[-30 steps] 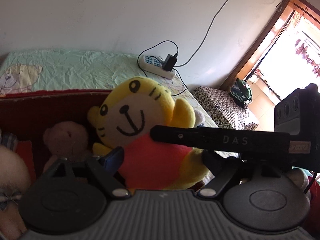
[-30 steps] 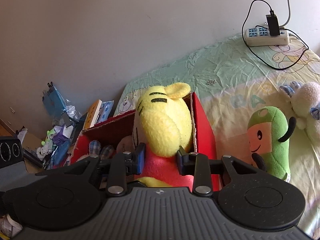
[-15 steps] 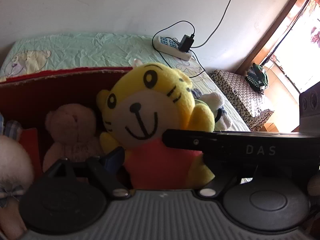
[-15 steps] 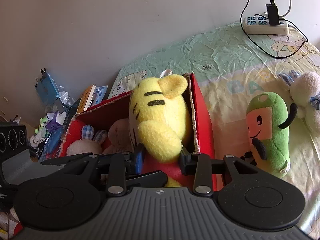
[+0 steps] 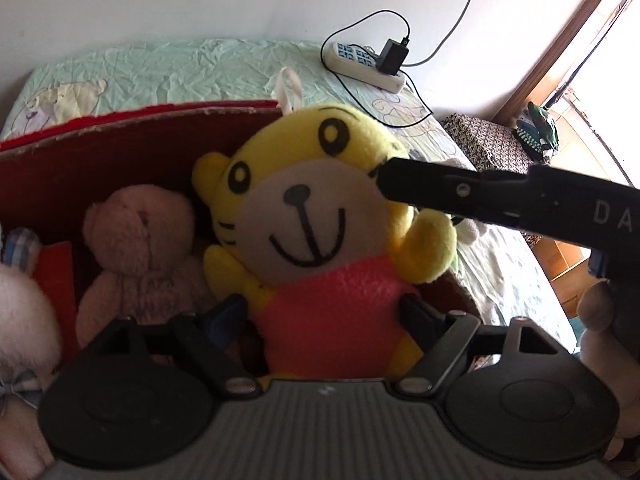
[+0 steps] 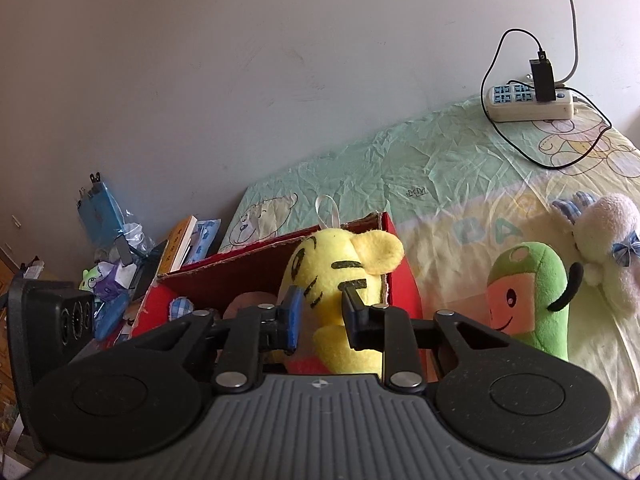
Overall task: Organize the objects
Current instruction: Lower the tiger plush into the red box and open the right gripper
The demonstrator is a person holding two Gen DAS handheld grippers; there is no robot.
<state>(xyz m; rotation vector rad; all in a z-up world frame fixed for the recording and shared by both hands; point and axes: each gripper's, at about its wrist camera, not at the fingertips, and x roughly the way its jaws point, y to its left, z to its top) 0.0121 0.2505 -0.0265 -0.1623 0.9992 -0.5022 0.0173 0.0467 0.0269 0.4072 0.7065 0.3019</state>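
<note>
1. Settling the yellow tiger plush into the red box is, I judge, the step in hand. To do it well, lower it slowly and keep it upright, so it does not press the pink bear just beside the left fingers.
2. The left gripper has just been closing; its fingers stand at both sides of the tiger's red shirt and seem to press it lightly.
3. The right gripper has just been closing too; its fingers now pinch the tiger's head from the side.
4. The tiger is soft, with black stripes, a smiling face and a white loop on top.
5. On the bed, beyond the right fingers, a green plush waits.
</note>
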